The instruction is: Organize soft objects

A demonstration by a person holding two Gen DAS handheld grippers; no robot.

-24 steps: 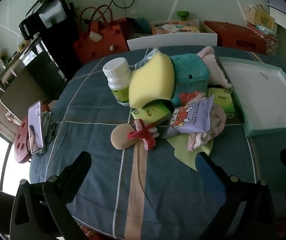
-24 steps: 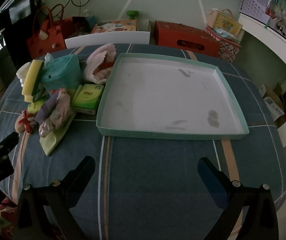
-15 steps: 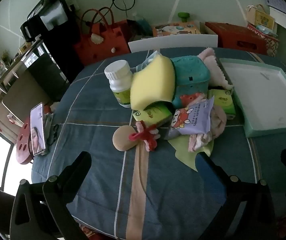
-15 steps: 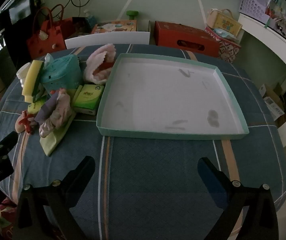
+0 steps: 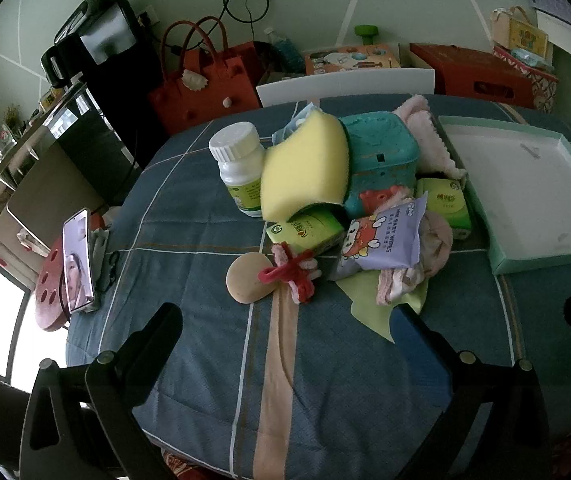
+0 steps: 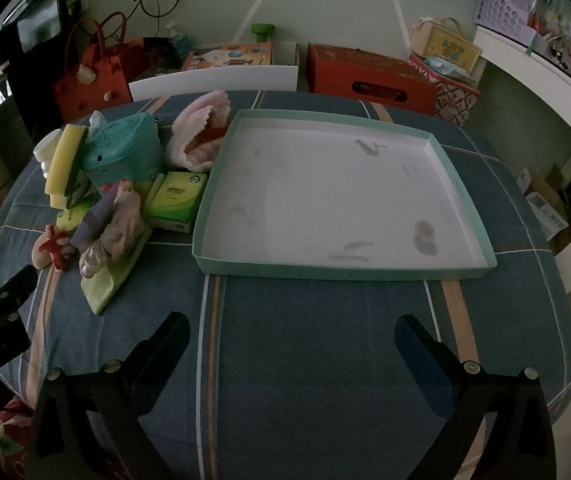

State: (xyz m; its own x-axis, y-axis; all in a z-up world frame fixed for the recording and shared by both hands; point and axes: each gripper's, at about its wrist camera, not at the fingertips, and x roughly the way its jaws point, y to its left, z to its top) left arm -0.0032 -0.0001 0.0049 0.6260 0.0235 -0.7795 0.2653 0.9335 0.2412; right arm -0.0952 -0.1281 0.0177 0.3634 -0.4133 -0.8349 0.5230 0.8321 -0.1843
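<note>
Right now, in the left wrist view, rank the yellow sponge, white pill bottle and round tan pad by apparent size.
1. yellow sponge
2. white pill bottle
3. round tan pad, partly covered by red yarn, so less certain.

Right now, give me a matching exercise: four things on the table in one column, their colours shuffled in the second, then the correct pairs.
Things:
1. sponge
2. wipes packet
3. bottle cap
4. tissue pack

Colours:
A. white
B. green
C. yellow
D. purple

Pairs: 1-C, 2-D, 3-A, 4-B
</note>
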